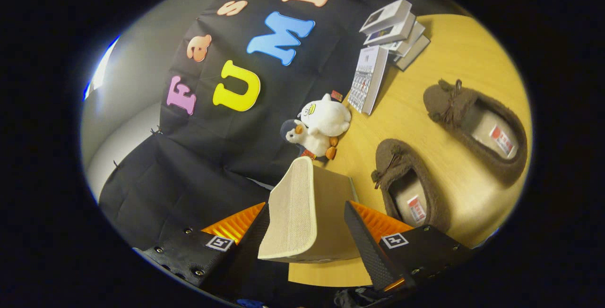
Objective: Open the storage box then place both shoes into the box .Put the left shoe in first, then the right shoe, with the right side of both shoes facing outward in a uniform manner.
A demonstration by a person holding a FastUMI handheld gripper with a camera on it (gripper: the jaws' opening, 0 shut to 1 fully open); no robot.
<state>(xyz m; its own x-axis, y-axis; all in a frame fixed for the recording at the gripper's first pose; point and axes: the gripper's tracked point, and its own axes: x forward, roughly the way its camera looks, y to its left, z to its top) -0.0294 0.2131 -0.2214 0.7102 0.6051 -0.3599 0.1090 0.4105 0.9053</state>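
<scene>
A pale wooden surface (439, 124) runs up to a black cloth wall, and the whole scene appears tilted in the gripper view. 1 storage box (307, 213), beige with a woven-textured lid or flap, sits between the 2 fingers of the hand-held gripper (307, 239); the fingers stand apart on either side of it, close to its sides, though whether both press on it cannot be told. 2 brown fuzzy shoes lie on the surface beyond the fingers: the nearer shoe (409, 187) just beside the box, the farther shoe (477, 128) apart from it on the side away from the box, both with small bows at the toe and a labelled insole facing up. 2 plush toys sit against the wall beyond the box, touching each other: 1 white plush (326, 116) and 1 smaller plush (302, 140) with orange feet. Past them, 1 desk calendar (368, 86) stands near a stack of about 4 small boxes (394, 27).
</scene>
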